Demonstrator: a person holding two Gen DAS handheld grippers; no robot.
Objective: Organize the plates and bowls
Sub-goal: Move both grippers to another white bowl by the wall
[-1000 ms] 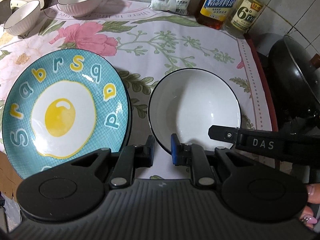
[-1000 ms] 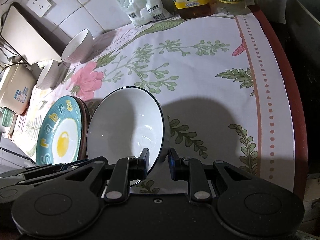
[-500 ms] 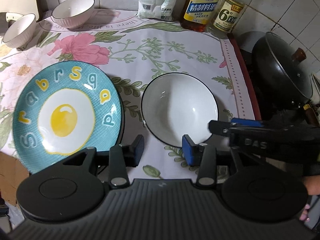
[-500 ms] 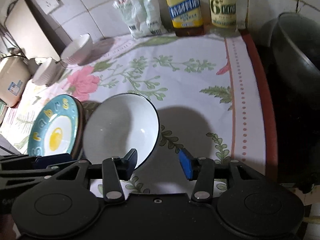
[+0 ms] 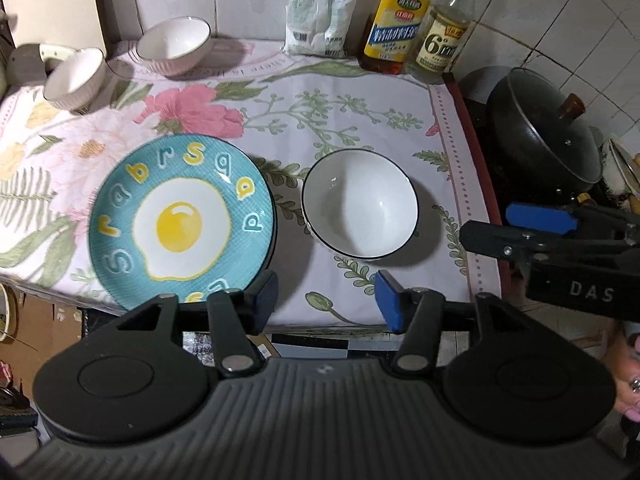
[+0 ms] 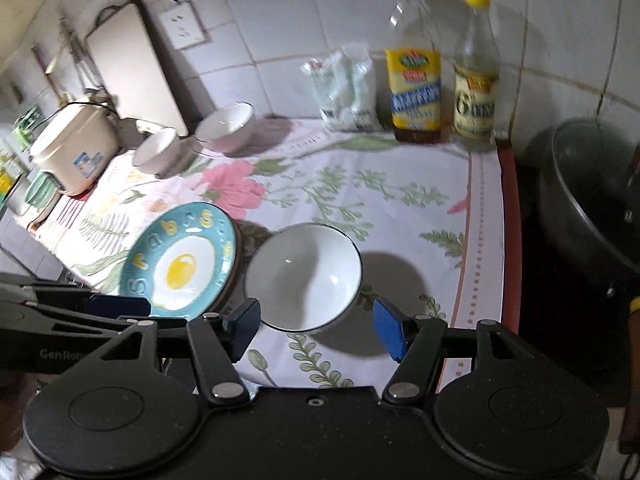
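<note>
Both grippers, left gripper (image 5: 326,302) and right gripper (image 6: 316,326), are spread wide, nothing held. White bowl (image 5: 359,204) is parked beside egg plate (image 5: 182,222); probably back bowls (image 5: 174,46) get fetched next.

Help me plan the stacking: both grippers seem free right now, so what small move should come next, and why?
Probably send the left gripper toward a small ribbed bowl at the back left. Both grippers are open and empty, the big white bowl sits upright beside the egg plate, and another ribbed bowl stands apart, unstacked.
</note>
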